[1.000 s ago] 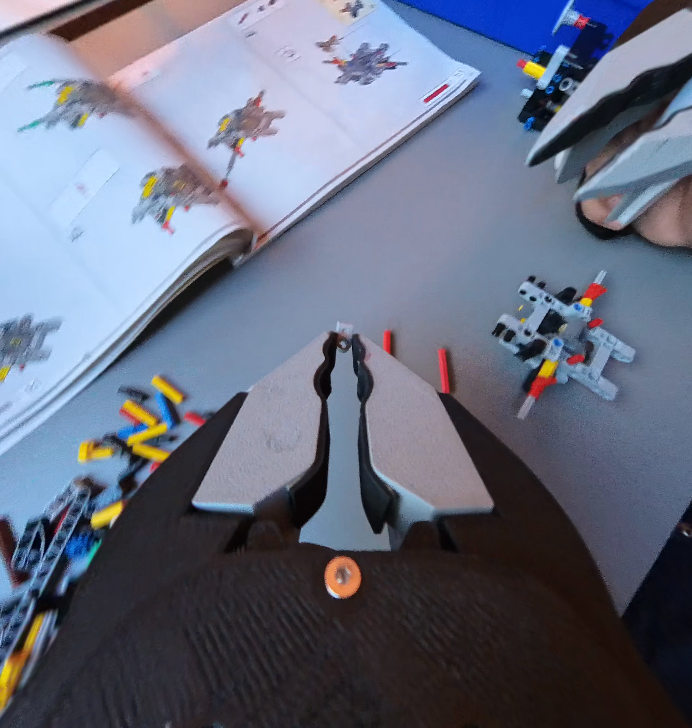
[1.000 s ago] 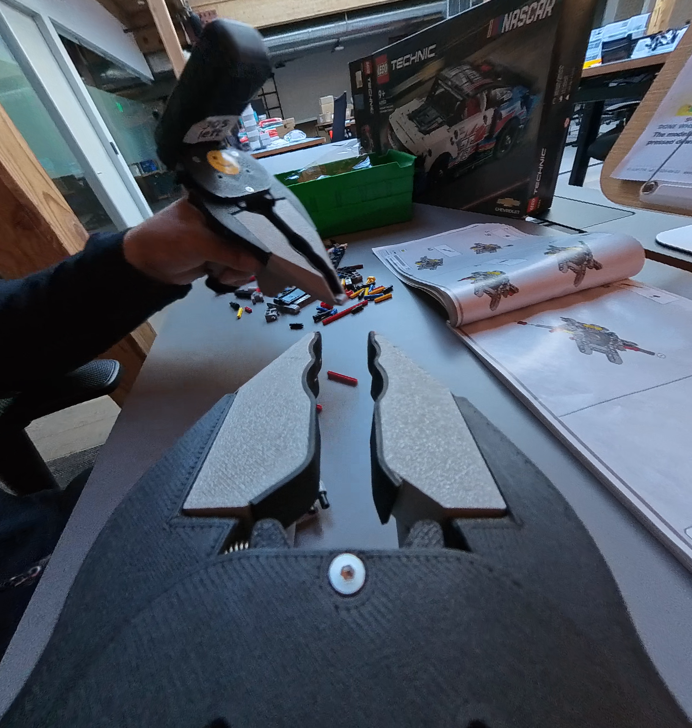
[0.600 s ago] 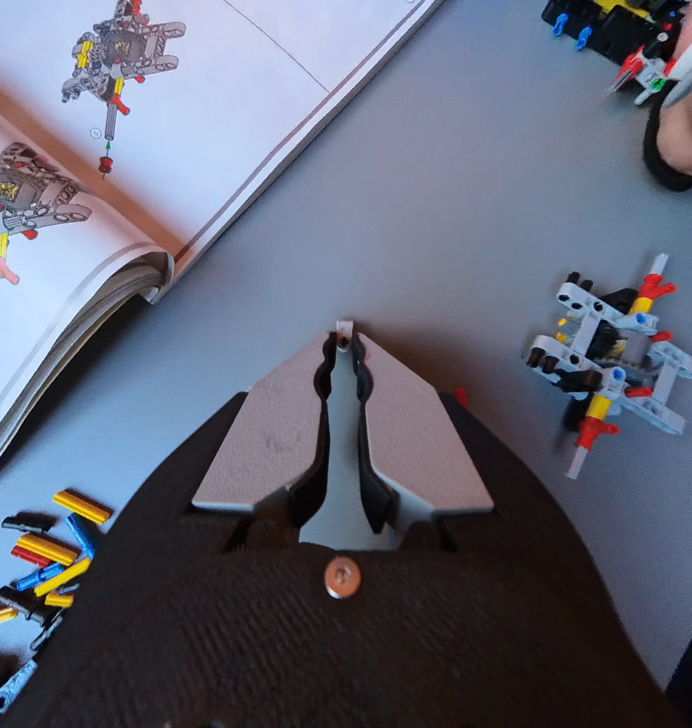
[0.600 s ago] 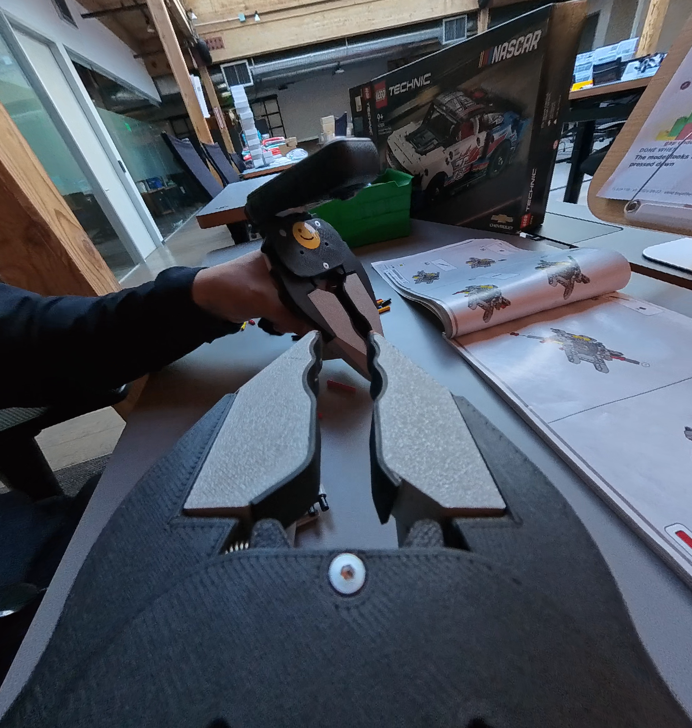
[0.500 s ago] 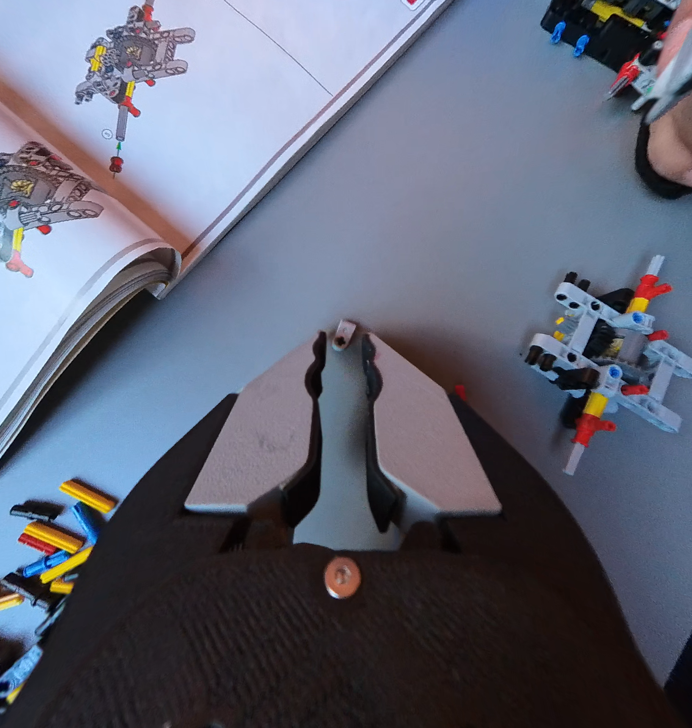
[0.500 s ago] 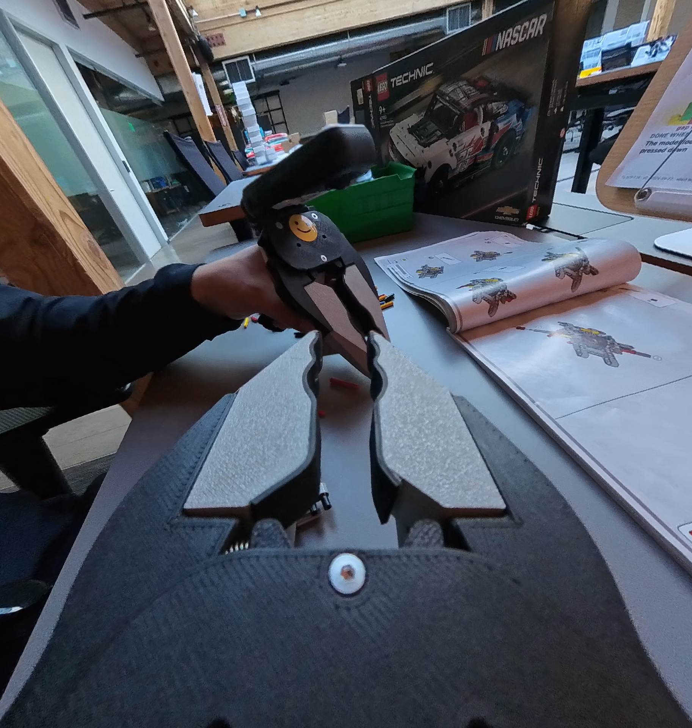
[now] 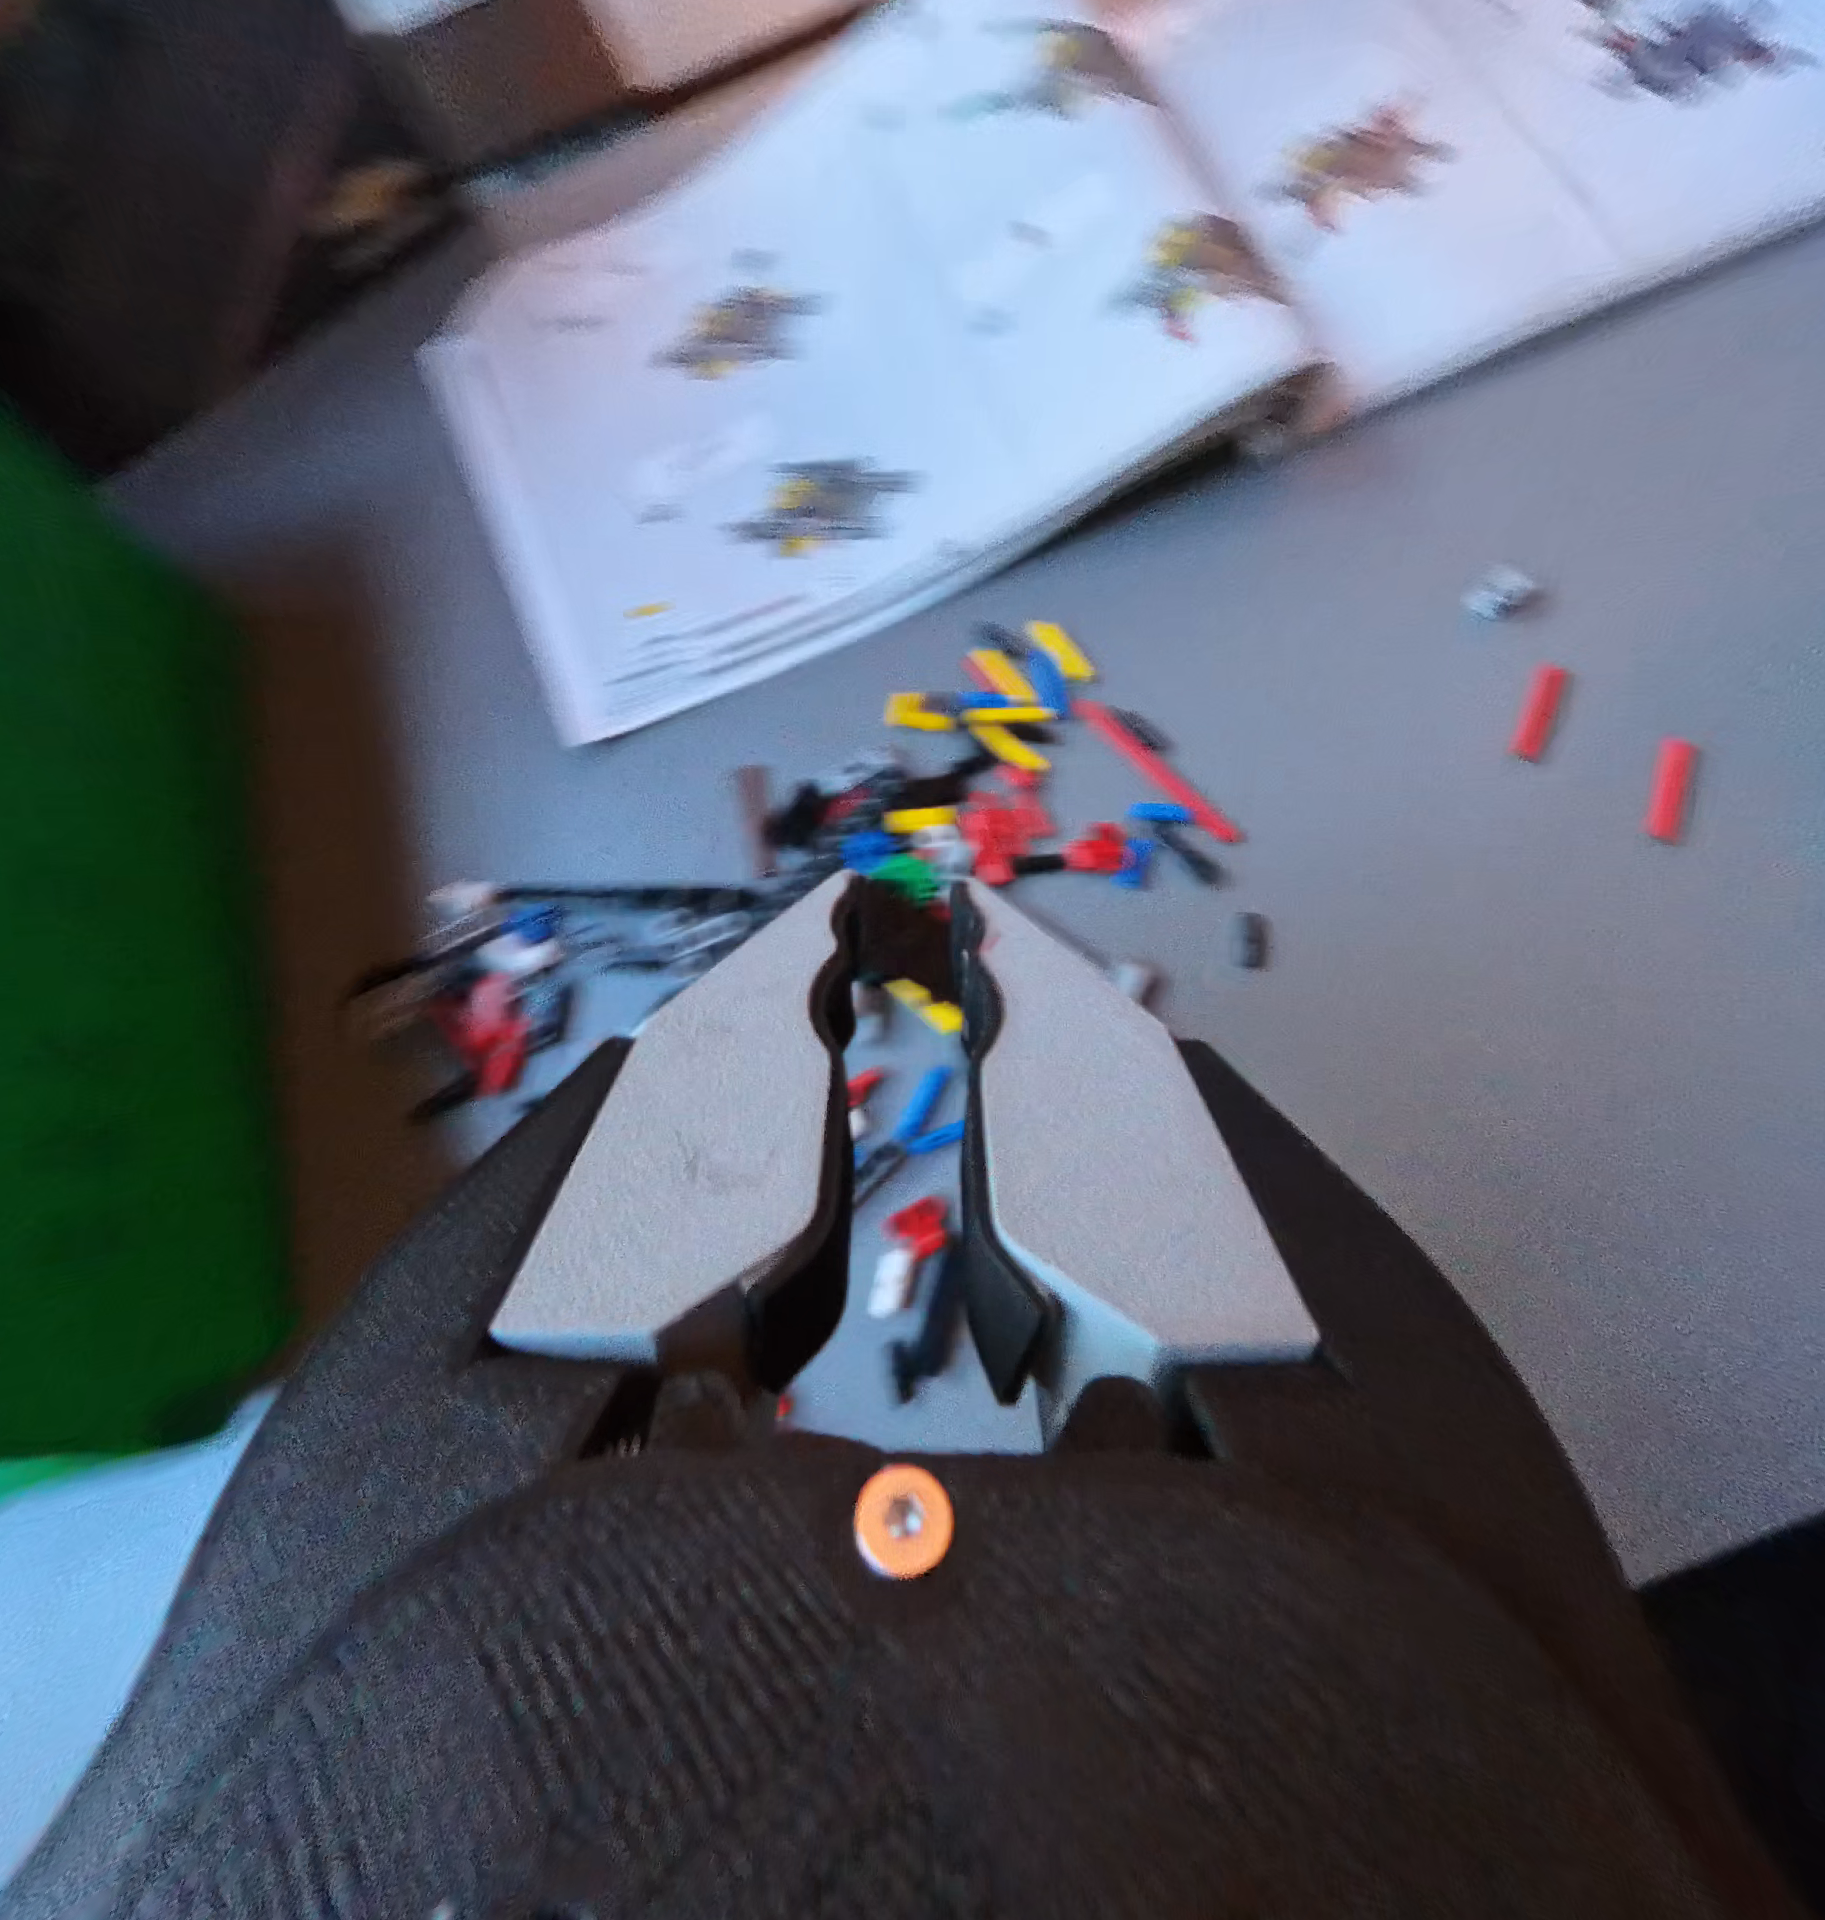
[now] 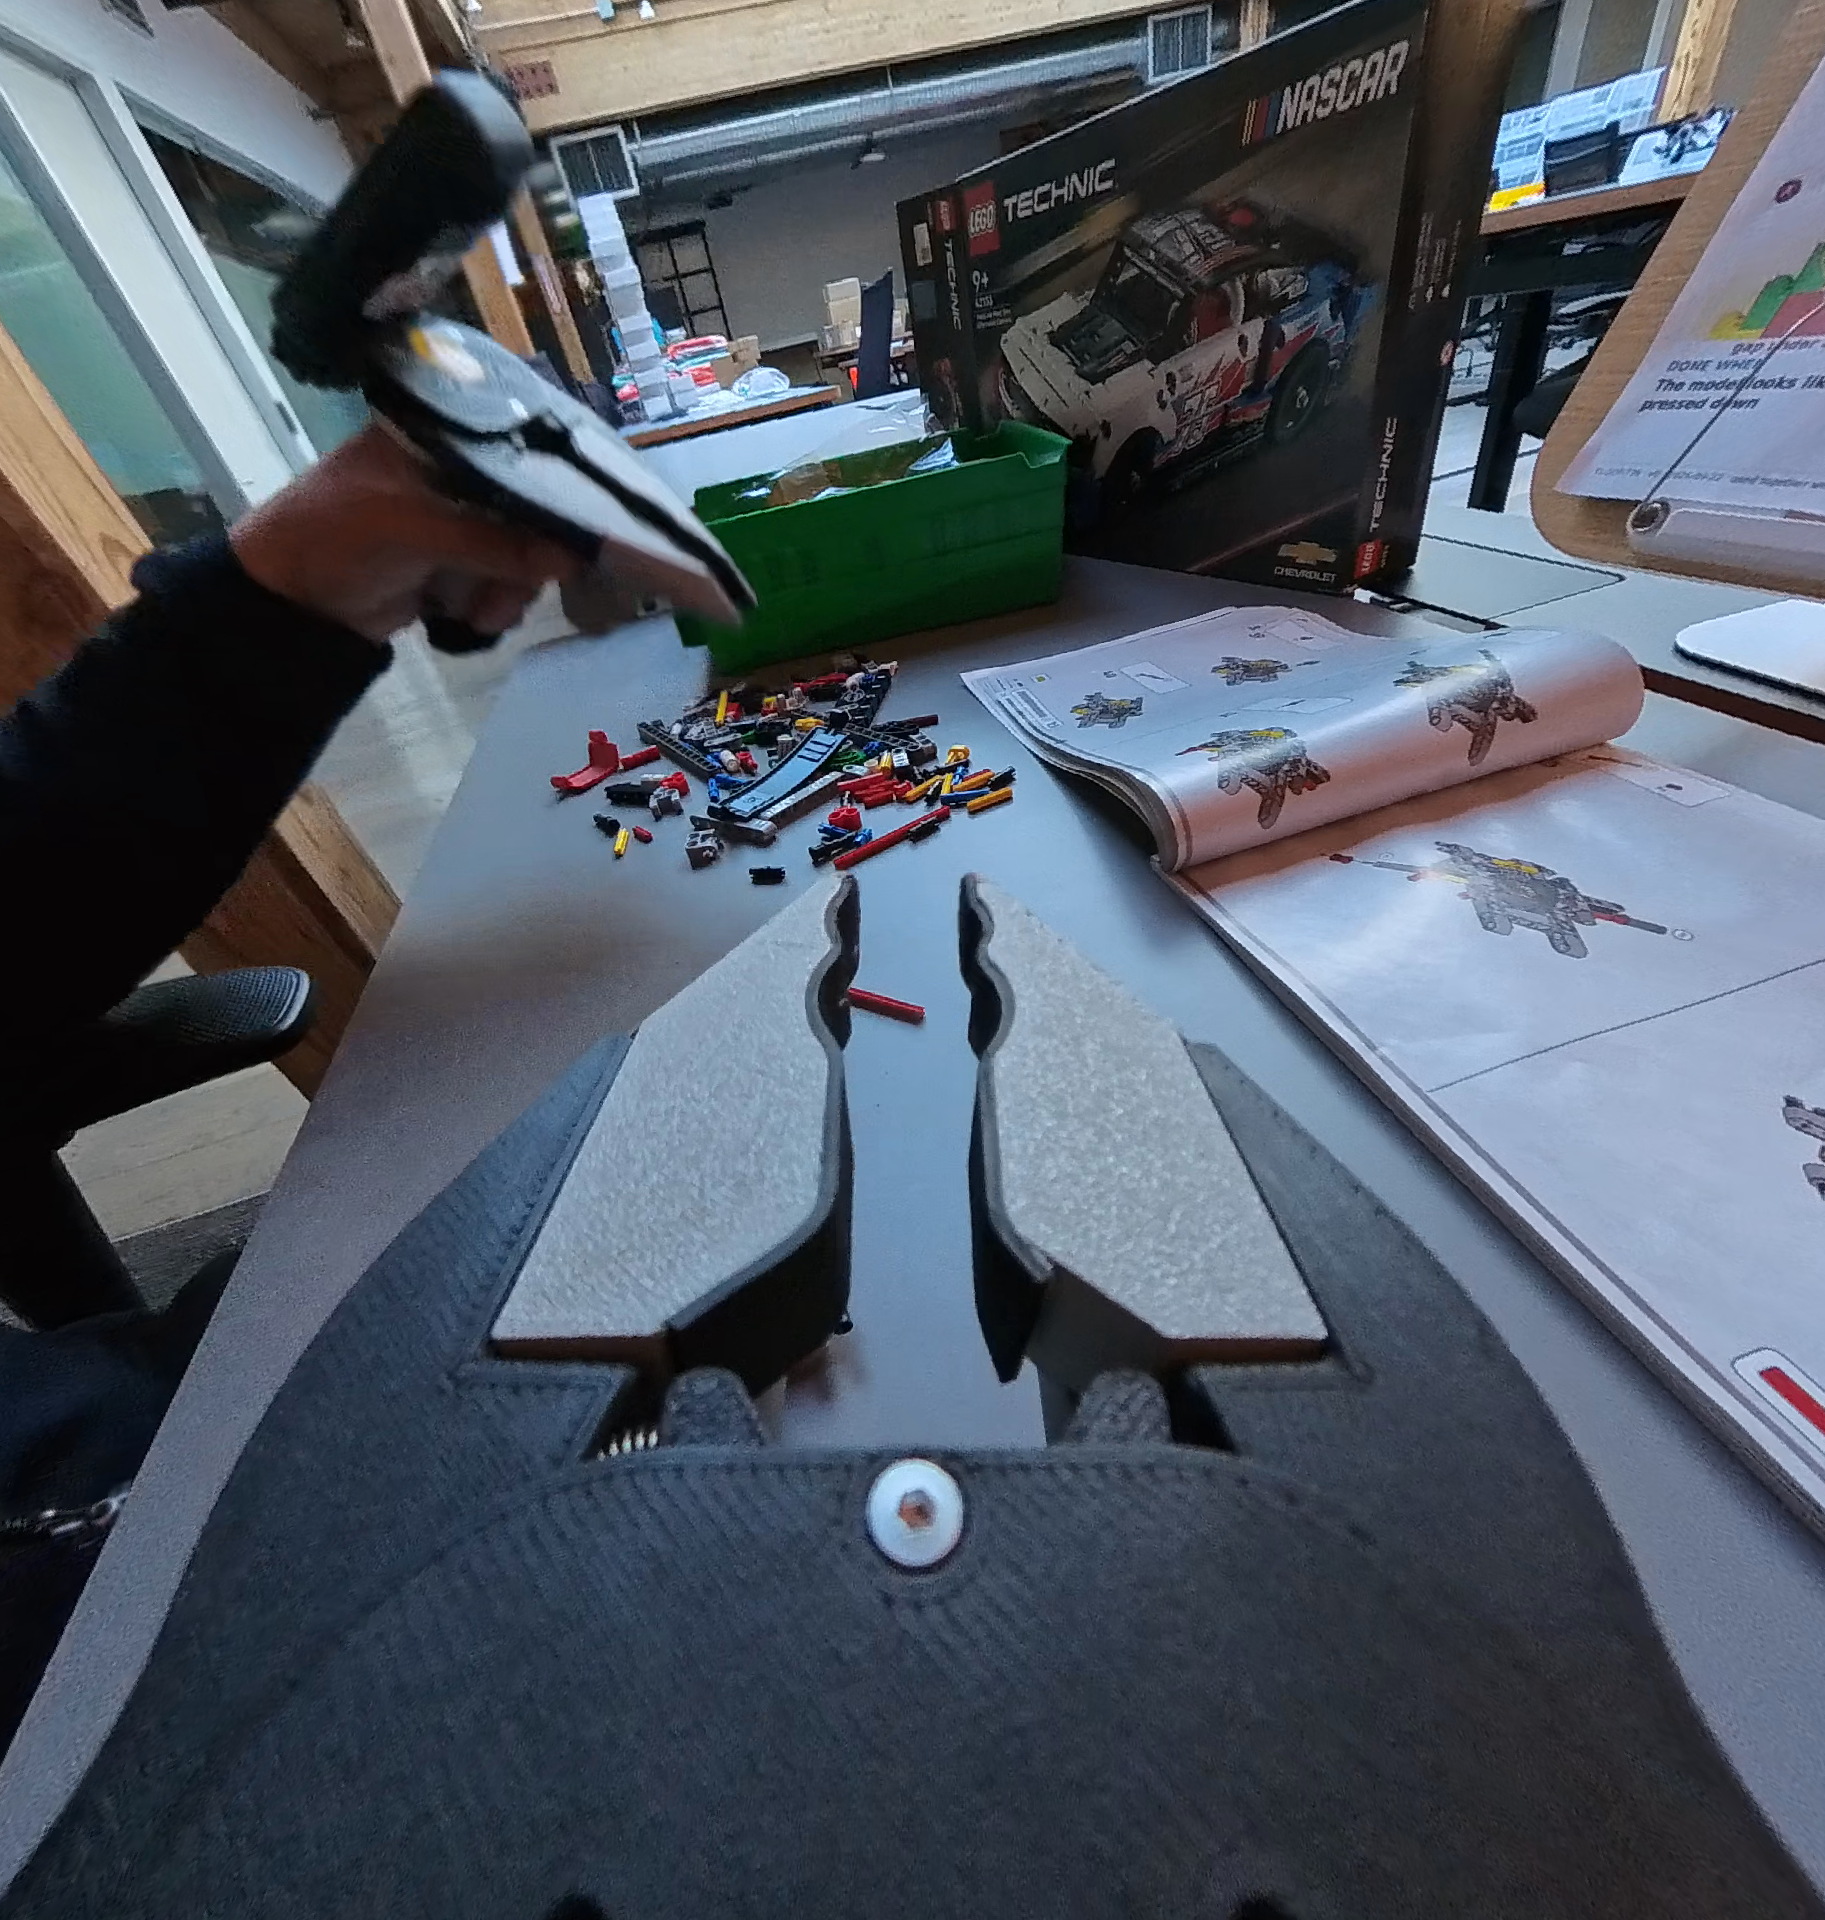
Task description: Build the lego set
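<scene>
A: Left gripper (image 7: pixel 903 899) first: what did the jaws have?

B: Nothing I could make out. They stood a little apart, and the dark blur between the tips looked like the heap of small loose plastic building pieces (image 7: pixel 991 790) lying under them. A second before, they had pinched a tiny pale grey connector piece (image 7: pixel 1500 594). That piece now lay alone on the grey table (image 7: pixel 1510 1039), well off to the right, while the gripper had swung over the heap.

A: And the right gripper (image 8: pixel 908 894)?

B: Jaws apart, empty, low over the table. A short red plastic rod (image 8: pixel 885 1004) lay flat between the fingers, untouched. Its long axis ran across the gap, with the right end dipping slightly toward the camera.

A: Farther out?

B: The open white instruction booklet (image 8: pixel 1407 831) lay to the right, and the green plastic bin (image 8: pixel 887 540) sat beyond the heap.
</scene>
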The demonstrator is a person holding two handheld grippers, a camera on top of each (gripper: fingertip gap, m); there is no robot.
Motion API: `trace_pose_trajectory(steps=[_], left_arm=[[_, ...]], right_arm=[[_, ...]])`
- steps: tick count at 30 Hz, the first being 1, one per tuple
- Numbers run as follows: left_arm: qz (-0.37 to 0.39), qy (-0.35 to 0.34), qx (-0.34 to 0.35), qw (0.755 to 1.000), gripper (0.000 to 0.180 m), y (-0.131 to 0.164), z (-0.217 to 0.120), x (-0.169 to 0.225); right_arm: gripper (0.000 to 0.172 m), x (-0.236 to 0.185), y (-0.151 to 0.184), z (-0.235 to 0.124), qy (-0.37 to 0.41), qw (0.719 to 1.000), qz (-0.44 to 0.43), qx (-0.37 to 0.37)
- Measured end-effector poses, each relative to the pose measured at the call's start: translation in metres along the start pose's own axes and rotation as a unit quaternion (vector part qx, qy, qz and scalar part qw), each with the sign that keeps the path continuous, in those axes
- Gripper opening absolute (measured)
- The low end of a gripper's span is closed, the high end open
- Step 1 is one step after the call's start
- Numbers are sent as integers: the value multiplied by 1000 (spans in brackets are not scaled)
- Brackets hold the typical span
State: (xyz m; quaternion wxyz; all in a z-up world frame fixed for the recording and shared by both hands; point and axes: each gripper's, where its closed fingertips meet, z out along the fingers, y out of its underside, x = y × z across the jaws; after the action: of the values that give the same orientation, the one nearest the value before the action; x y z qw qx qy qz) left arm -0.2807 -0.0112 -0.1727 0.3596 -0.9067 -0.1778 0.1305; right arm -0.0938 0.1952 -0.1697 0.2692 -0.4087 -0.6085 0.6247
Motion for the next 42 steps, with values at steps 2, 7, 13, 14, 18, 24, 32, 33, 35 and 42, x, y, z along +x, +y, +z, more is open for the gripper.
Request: trace_pose_trajectory(steps=[2,7,13,14,18,24,32,33,35,42], left_arm=[[-51,-44,21,998,19,-6,-27,-37],[-78,-36,73,994,15,-10,-46,-54],[-97,-41,43,994,15,11,-40,-71],[-101,-38,36,993,15,15,-37,-73],[-110,-21,-3,994,15,33,-22,-74],[-114,-31,-47,992,12,56,-12,-84],[-169,-39,-116,978,15,104,-7,-105],[-172,-39,-117,977,15,106,-7,-105],[-174,-37,-128,976,14,111,-5,-105],[-173,-13,-203,964,11,142,1,-96]], right_arm=[[15,0,3,2,-1,1000,-1,-7],[13,8,8,1,20,1000,-8,-19],[13,20,7,-4,42,999,11,-9],[13,20,7,-4,43,999,11,-9],[14,7,10,1,19,1000,-1,-16],[16,0,15,6,16,999,-28,-34],[17,2,13,3,12,1000,-9,-28],[17,1,13,3,11,1000,-9,-27],[17,1,14,3,11,1000,-9,-28],[16,-3,15,5,4,999,-10,-34]])
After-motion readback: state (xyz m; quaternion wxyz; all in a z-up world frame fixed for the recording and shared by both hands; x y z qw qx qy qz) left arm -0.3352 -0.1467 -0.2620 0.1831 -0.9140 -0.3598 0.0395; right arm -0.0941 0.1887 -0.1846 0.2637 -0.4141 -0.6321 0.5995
